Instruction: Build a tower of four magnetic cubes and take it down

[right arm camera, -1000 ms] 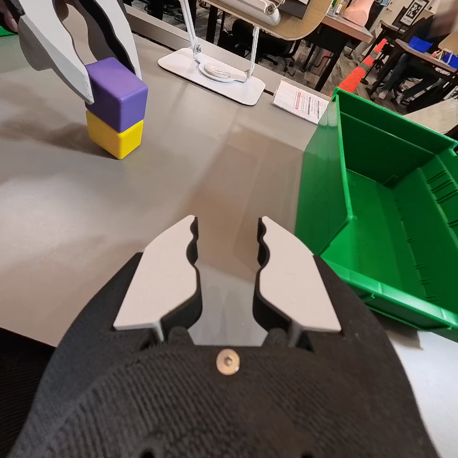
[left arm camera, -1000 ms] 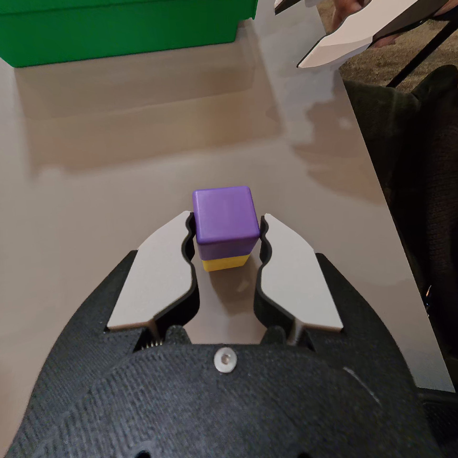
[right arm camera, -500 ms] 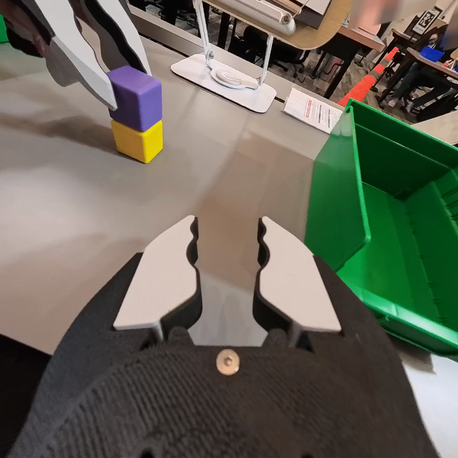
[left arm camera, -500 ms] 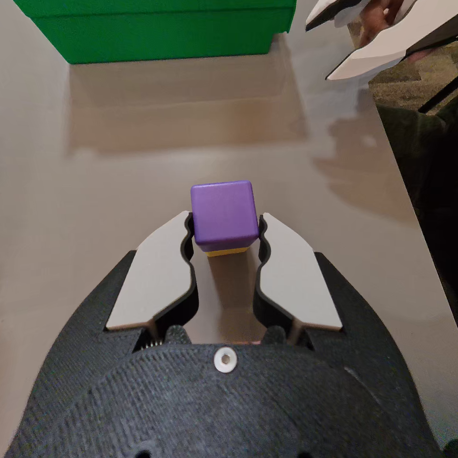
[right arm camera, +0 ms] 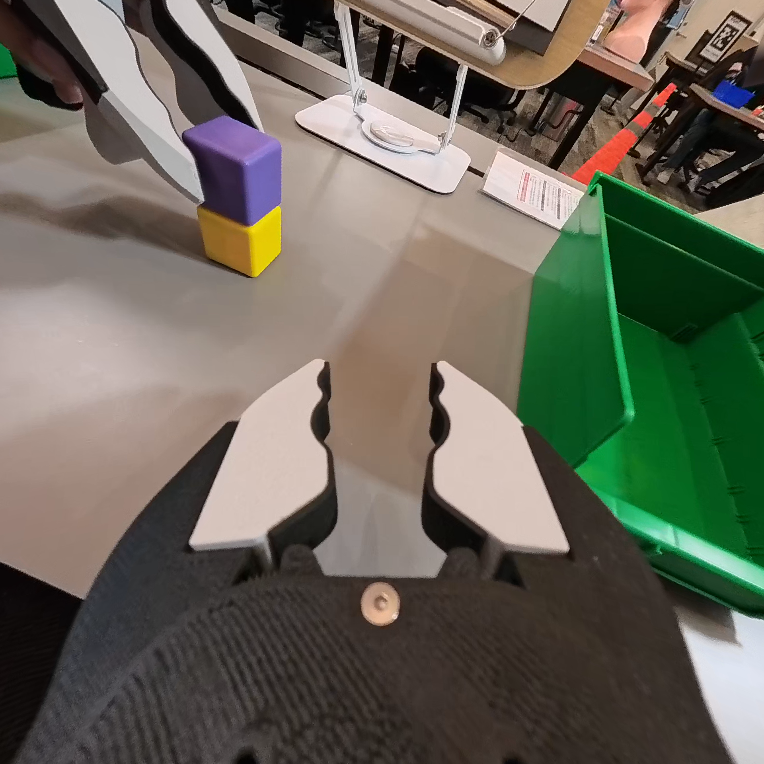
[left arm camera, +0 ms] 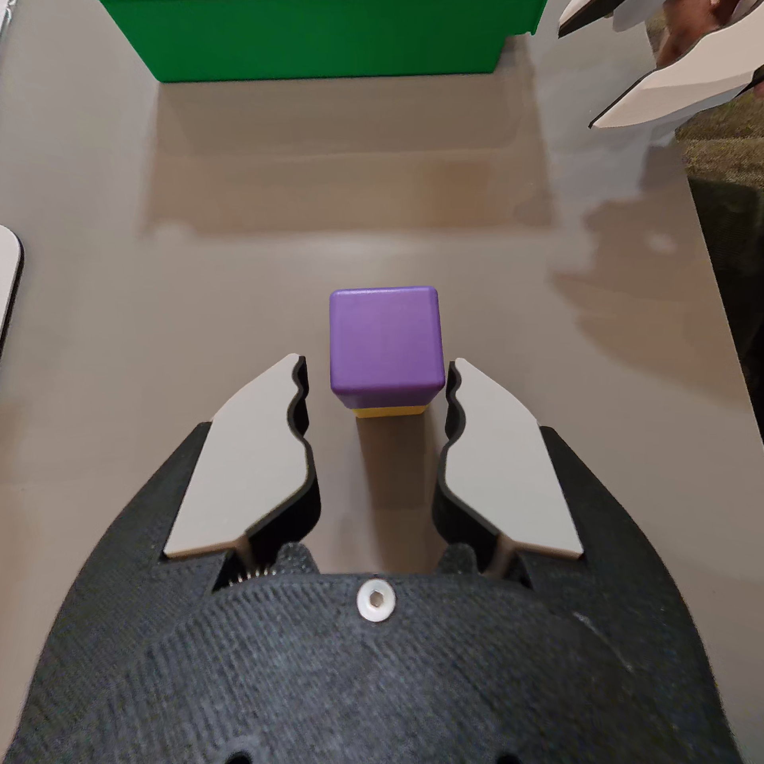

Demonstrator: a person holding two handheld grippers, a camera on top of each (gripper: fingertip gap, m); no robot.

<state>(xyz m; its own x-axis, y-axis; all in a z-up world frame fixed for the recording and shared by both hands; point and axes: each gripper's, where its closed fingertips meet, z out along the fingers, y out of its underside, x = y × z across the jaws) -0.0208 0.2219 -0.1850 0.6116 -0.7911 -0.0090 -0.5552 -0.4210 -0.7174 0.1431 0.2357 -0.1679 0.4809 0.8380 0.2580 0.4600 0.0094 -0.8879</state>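
While the left tool is standing wide around the purple cube, not gripping, the right tool is hanging open and empty; the cube is looking rigid, light, smooth, best taken by its flat sides.

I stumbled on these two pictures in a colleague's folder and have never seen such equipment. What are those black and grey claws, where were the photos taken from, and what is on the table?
Each claw is a hand-held gripper with two grey fingers, one in each of a person's hands. A camera on each gripper looks forward along its fingers, which gives the two pictures.

In the left wrist view, the left gripper is open, its fingers on either side of a purple cube with small gaps, so nothing is clamped. The purple cube sits on a yellow cube, which stands on the grey table.

In the right wrist view, the right gripper is open and empty above the table, beside a green bin whose visible inside looks empty. Farther back on the table are a white stand and a printed sheet.
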